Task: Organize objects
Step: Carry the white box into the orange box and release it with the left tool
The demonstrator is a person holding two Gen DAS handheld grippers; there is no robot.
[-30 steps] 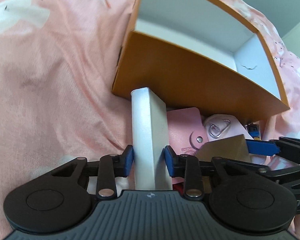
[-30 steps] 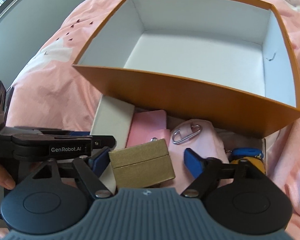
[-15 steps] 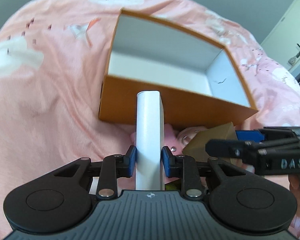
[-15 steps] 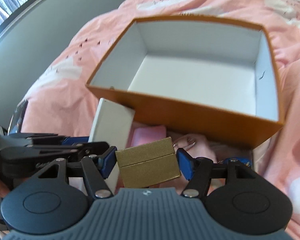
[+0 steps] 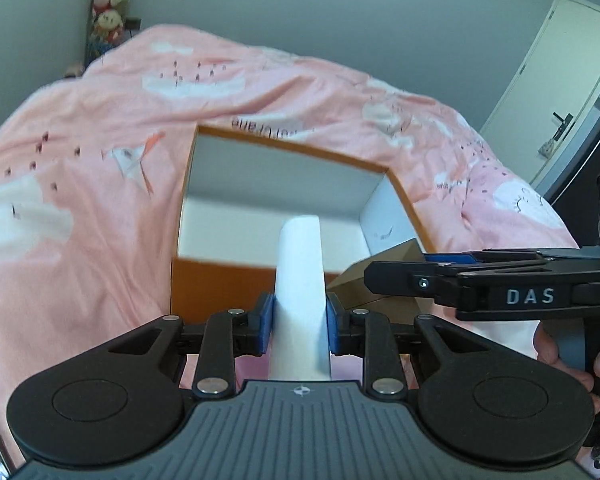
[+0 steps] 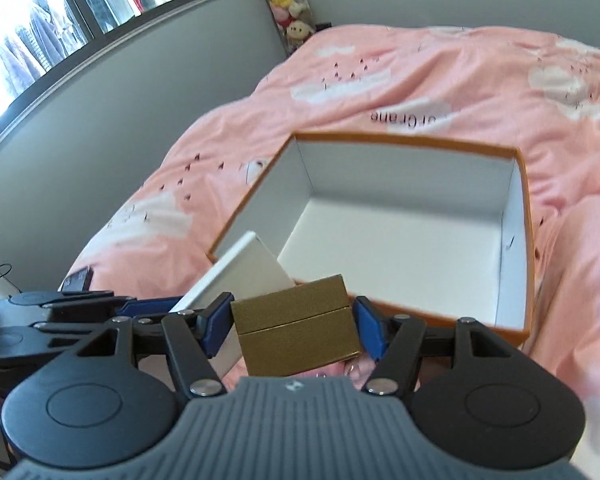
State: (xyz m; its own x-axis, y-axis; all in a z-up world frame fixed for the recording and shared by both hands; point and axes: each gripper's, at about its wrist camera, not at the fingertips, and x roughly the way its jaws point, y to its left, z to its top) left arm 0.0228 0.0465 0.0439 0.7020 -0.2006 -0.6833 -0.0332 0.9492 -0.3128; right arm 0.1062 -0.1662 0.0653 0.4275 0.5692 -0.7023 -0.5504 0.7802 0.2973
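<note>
Right now both grippers are loaded and sit just short of the orange box [image 6: 400, 240] on the pink bedspread [image 5: 80, 200]. Left gripper [image 5: 299, 322] fingers pinch a flat white box [image 5: 300, 280] edge-up at lower centre of the left view; right gripper [image 6: 294, 322] fingers pinch a small gold box [image 6: 296, 328] at lower centre of the right view. White box and gold box look very close, maybe touching; cannot tell. Orange box is open, white inside, nothing visible in it, mid-frame in both views. Risks, as a judgement: the white box is held low with most of its length sticking out, so it could pivot or slip if it catches the near orange wall; the two grippers are side by side, so they could bump on the way in; soft bedding may let the orange box tip or shift if its rim gets pushed. Room: the interior looks wide enough for both items, far and right walls well apart from them. Near rim is the edge to clear first.
</note>
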